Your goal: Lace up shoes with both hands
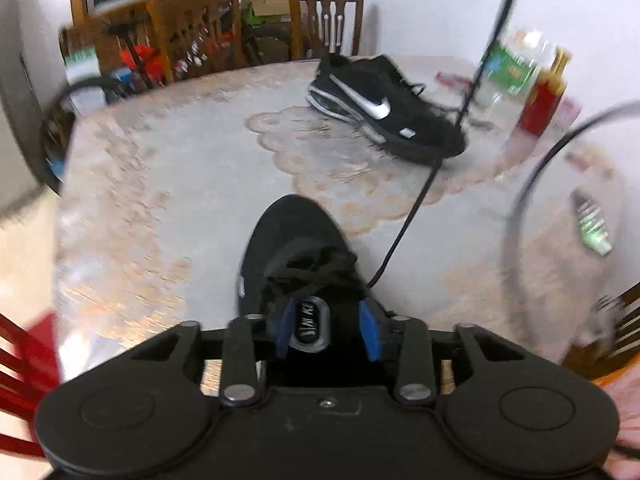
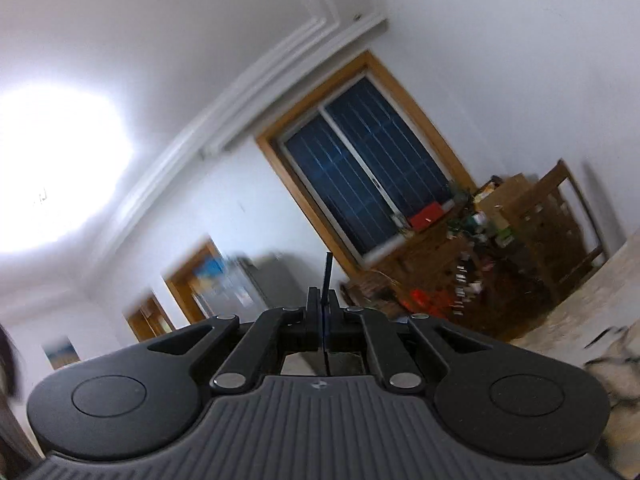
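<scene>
In the left wrist view a black shoe (image 1: 296, 240) stands on the table just ahead of my left gripper (image 1: 328, 326), toe pointing away. The blue pads (image 1: 285, 326) sit on either side of its labelled tongue (image 1: 314, 322), which fills the gap, so the gripper is shut on it. A black lace (image 1: 412, 208) runs taut from the shoe's eyelets up to the top right and out of frame. In the right wrist view my right gripper (image 2: 323, 300) is held high and level, shut on the lace's stiff end (image 2: 328, 272), which sticks out past the fingertips.
A second black shoe (image 1: 384, 108) with a silver swoosh lies farther back on the patterned tablecloth (image 1: 160, 184). Bottles and a red box (image 1: 540, 104) stand at the right, with thin cables (image 1: 532, 176) looping near them. Wooden chairs (image 1: 326, 20) line the far edge.
</scene>
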{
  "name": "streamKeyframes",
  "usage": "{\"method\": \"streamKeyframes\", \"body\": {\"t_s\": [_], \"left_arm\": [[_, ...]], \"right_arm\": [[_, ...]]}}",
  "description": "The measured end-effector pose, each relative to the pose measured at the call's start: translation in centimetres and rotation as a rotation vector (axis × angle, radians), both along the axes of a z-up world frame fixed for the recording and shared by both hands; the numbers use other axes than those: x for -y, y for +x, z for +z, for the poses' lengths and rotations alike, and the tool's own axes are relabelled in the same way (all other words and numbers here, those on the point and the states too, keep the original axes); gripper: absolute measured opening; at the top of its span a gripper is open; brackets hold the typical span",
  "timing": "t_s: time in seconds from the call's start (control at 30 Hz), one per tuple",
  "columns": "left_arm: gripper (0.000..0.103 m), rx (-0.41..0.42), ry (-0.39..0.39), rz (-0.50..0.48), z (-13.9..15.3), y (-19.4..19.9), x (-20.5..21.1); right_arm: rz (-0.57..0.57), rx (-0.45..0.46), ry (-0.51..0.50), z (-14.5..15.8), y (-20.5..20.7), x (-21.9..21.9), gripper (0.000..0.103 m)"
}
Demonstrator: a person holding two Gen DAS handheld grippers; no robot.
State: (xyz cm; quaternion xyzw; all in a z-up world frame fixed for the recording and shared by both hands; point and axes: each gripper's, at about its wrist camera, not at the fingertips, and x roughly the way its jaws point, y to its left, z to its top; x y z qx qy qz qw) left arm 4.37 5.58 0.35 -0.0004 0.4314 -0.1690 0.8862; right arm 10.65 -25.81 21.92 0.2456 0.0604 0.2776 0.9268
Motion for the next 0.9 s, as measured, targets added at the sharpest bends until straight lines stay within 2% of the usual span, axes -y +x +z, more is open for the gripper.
{"method": "streamKeyframes", "body": {"t_s": [0.07,0.13,0.23,0.3,0.4,0.5,0.53,0.6,0.73,0.8,0.83,0.9], "left_arm": [[0.029,0.000,-0.053,0.024,0.8,-0.6,-1.3],[0.031,0.020,-0.094,0.037,1.9,-1.5,-3.1],[0.031,0.061,-0.062,0.077,3.3,-2.2,-5.6],[0.034,0.047,-0.024,0.099,3.2,-1.7,-6.9],[0.034,-0.003,0.056,0.063,0.7,0.0,-7.5],[0.030,-0.103,0.027,0.008,-2.7,1.8,-7.5],[0.030,-0.112,-0.003,-0.014,-3.2,2.0,-7.4],[0.024,-0.109,-0.041,-0.028,-3.8,2.4,-7.4],[0.023,-0.107,-0.097,-0.015,-4.9,3.7,-7.9],[0.012,-0.110,-0.115,-0.038,-5.1,4.4,-7.9],[0.004,-0.110,-0.117,-0.056,-5.0,4.6,-7.7],[0.001,-0.083,-0.069,-0.065,-4.8,4.6,-6.8]], "right_arm": [[-0.011,-0.012,-0.144,-1.4,0.1,-1.7,0.002],[0.019,-0.083,-0.261,-4.1,0.5,-3.1,0.002],[0.111,-0.263,-0.434,-10.3,1.1,-5.7,0.003],[0.185,-0.375,-0.553,-14.9,0.4,-7.6,0.003],[0.273,-0.530,-0.619,-20.3,-0.3,-9.7,0.005],[0.337,-0.733,-0.576,-23.9,-0.2,-10.8,0.011],[0.360,-0.772,-0.562,-24.6,-0.4,-11.1,0.011],[0.396,-0.799,-0.559,-25.5,-0.6,-11.9,0.011],[0.443,-0.778,-0.581,-26.3,-0.2,-14.1,0.011],[0.440,-0.747,-0.599,-26.1,0.1,-14.6,0.006],[0.434,-0.729,-0.614,-25.9,0.3,-15.0,0.006],[0.422,-0.692,-0.650,-25.5,0.7,-15.9,0.006]]}}
